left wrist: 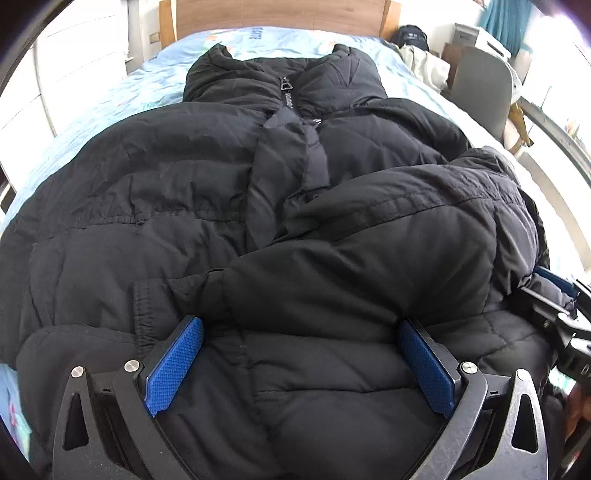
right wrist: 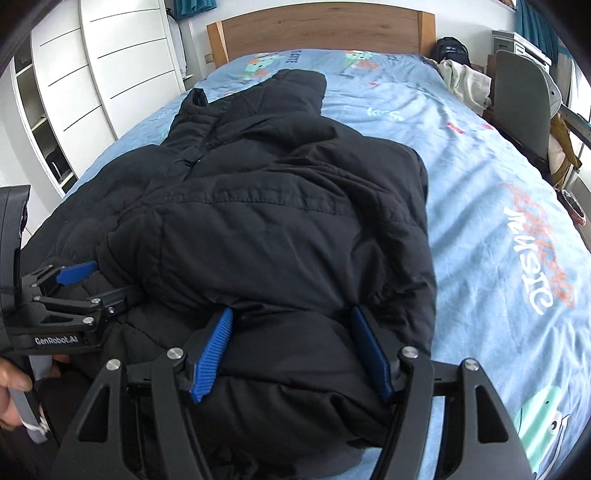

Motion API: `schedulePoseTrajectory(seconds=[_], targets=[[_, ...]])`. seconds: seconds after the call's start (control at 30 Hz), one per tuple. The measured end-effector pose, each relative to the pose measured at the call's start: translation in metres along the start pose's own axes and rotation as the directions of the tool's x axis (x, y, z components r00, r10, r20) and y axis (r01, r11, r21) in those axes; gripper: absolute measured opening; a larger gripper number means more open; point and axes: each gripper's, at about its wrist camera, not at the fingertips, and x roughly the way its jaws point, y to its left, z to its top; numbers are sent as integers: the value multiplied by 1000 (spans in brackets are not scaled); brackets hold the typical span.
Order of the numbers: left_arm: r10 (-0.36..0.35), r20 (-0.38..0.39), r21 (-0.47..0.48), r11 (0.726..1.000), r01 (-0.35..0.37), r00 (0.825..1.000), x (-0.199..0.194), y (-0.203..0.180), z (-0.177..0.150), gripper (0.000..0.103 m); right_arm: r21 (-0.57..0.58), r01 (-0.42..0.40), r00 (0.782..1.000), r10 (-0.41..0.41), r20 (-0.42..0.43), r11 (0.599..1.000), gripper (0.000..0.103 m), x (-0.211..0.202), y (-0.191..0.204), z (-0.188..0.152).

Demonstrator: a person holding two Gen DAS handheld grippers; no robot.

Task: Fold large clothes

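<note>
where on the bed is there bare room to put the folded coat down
Bare sheet runs wide between the black puffer jacket and the grey chair, and between collar and headboard. The wardrobe side is a narrow strip. The near edge is crowded: both grippers straddle the hem.

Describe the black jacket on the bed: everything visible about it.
The black jacket is a puffy, quilted coat of matte woven fabric, lying front-up on the blue printed bedsheet, collar toward the wooden headboard. Its zipper is closed up to the collar. The right-hand side is folded over the front, its sleeve lying across the body. The left gripper and the right gripper both stand open at the hem, blue pads on either side of the fabric.
</note>
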Motion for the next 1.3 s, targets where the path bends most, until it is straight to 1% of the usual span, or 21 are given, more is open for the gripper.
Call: schedulePoseTrajectory(seconds=[0.1, 0.17, 0.23, 0.27, 0.3, 0.33, 0.37, 0.47, 0.57, 0.63, 0.73, 0.93, 1.13, 1.23, 1.3], targets=[[19, -21, -17, 1000, -19, 1000, -6, 14, -1, 102, 8, 37, 999, -37, -19, 999, 65, -7, -6, -3], [59, -12, -29, 998, -59, 998, -19, 22, -3, 103, 12, 78, 996, -77, -41, 997, 65, -14, -8, -3], [69, 0, -40, 997, -69, 998, -27, 28, -5, 103, 20, 117, 992, -116, -48, 993, 65, -22, -6, -1], [72, -5, -47, 996, -72, 997, -29, 32, -6, 103, 26, 123, 992, -121, -44, 992, 65, -26, -6, -1], [77, -26, -47, 996, -78, 997, -27, 34, -7, 103, 41, 120, 992, -119, -34, 992, 65, -31, -2, -1], [80, -52, -41, 996, -82, 995, -23, 35, -8, 103, 50, 106, 994, -105, -31, 993, 65, -33, 1, -2], [84, -61, -37, 996, -86, 995, -22, 35, -8, 103, 52, 97, 995, -95, -33, 994, 65, -34, 5, -3], [105, -61, -29, 994, -107, 993, -32, 36, -10, 103, 37, 98, 994, -96, -57, 994, 65, -30, 17, -13], [120, -43, -23, 992, -122, 992, -51, 42, -13, 103, 77, 123, 989, -115, -95, 989, 65, -33, 10, -20], [144, -24, -19, 989, -145, 989, -69, 51, -17, 103, 85, 160, 984, -152, -95, 983, 65, -48, 9, -22], [143, 0, -34, 989, -143, 990, -97, 66, -26, 103, 81, 182, 982, -176, -74, 980, 65, -74, 16, -26], [149, 55, -63, 987, -146, 987, -151, 95, -52, 103, 87, 169, 986, -169, -7, 982, 65, -135, 44, -47], [155, 94, -107, 984, -145, 983, -197, 123, -85, 103, 97, 164, 985, -168, 35, 982, 65, -184, 77, -74], [162, 125, -124, 981, -147, 979, -220, 130, -100, 103, 107, 166, 984, -172, 53, 980, 65, -206, 89, -87], [181, 147, -130, 978, -162, 972, -234, 132, -110, 103, 114, 166, 983, -174, 64, 979, 65, -220, 97, -95]])
